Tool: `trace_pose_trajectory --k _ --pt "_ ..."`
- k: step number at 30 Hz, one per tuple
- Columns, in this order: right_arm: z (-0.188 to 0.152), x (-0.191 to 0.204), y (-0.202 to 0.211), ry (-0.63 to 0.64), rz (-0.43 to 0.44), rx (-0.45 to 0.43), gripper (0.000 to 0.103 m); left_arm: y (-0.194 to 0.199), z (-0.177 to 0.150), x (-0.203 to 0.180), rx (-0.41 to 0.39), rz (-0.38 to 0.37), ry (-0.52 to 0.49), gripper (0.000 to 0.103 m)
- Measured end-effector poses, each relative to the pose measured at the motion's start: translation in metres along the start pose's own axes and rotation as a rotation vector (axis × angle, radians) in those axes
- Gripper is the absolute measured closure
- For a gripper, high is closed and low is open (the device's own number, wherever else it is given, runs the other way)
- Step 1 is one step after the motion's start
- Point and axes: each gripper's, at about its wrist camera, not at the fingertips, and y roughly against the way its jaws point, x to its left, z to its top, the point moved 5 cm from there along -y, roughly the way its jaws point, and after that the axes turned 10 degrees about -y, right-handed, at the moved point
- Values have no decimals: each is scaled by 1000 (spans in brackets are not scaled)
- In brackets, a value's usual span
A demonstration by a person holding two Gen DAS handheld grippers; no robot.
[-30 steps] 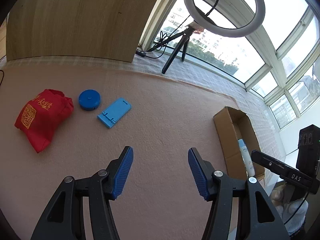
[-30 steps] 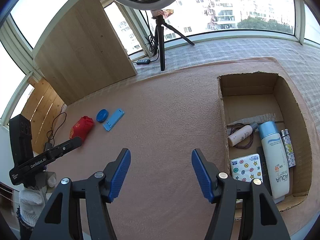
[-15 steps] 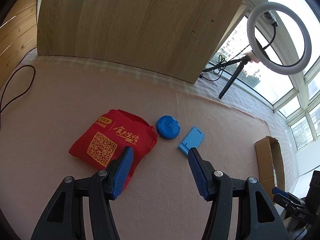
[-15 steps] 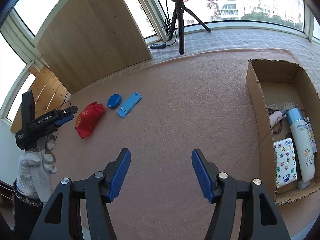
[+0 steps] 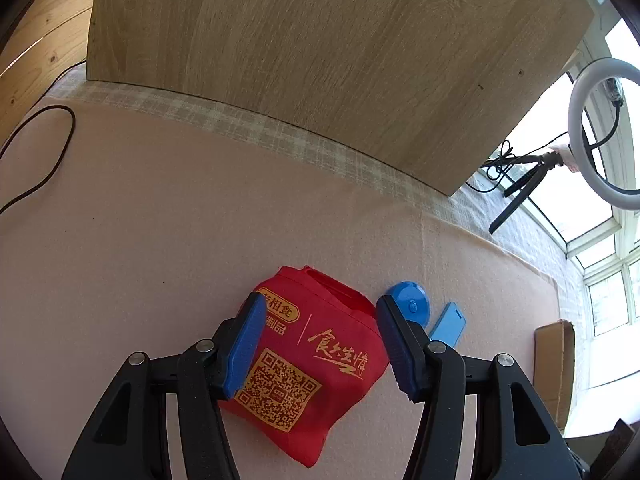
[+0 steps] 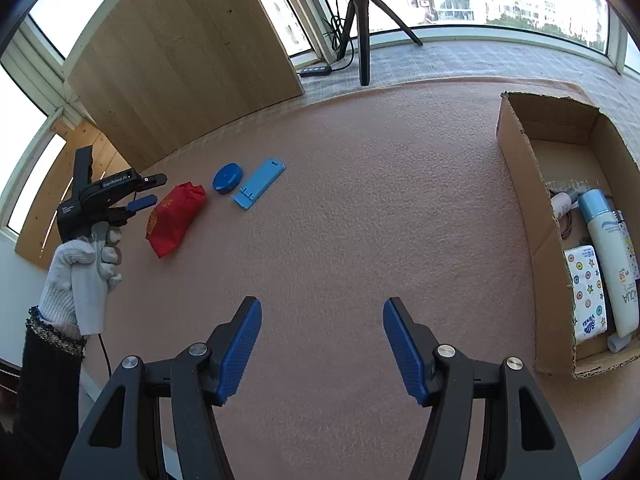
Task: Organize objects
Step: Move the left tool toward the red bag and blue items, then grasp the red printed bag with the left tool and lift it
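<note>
A: Red bag (image 5: 316, 364) — where does it lie?
B: Flat on the pink mat (image 5: 160, 240), toward the mat's side that runs along the upright wooden board (image 5: 320, 60). Its printed face, with gold characters and a square code, is turned up.

A: And the left claw (image 5: 320, 344)?
B: It hangs over the bag with its jaws spread wide. In the left wrist view the two blue pads (image 5: 244, 344) frame the bag's sides, one over the left part of the print, the other at the right border. Whether they touch the cloth I cannot tell. In the right wrist view a gloved hand (image 6: 80, 272) holds this claw just beside the bag (image 6: 176, 212).

A: What lies near the bag?
B: A round blue disc (image 5: 410, 304) just beside its right corner, and next to that a flat blue stand (image 5: 448, 326). All three sit close together in a row.

A: The right claw (image 6: 322, 344)?
B: Wide open as well, gripping nothing, over bare mat, well apart from the bag.

A: And the box?
B: A cardboard box (image 6: 516, 160) sits at the mat's opposite edge, open at the top. Inside lie a white bottle with a blue cap (image 6: 612, 264), a patterned tissue pack (image 6: 586, 292) beside it, and a smaller bottle (image 6: 560, 204) further in.

A: Anything beyond the mat?
B: A black tripod (image 6: 362, 32) stands near the windows.
</note>
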Motion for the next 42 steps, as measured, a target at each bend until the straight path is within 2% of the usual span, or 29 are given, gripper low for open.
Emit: trace_pose_trajectory --k 4,16,24,42 --pt "-1 -6 -1 -14 -13 4 44 -16 -3 13 12 -23 46 42" --pt "6 -3 -8 1 4 26 44 -23 -23 1 33 -13 -43 44" --pt "7 4 -8 27 32 32 44 -18 -61 -34 37 -25 -99 44" --pt "4 -25 -1 2 74 40 43 1 -177 -153 22 -83 -94 44"
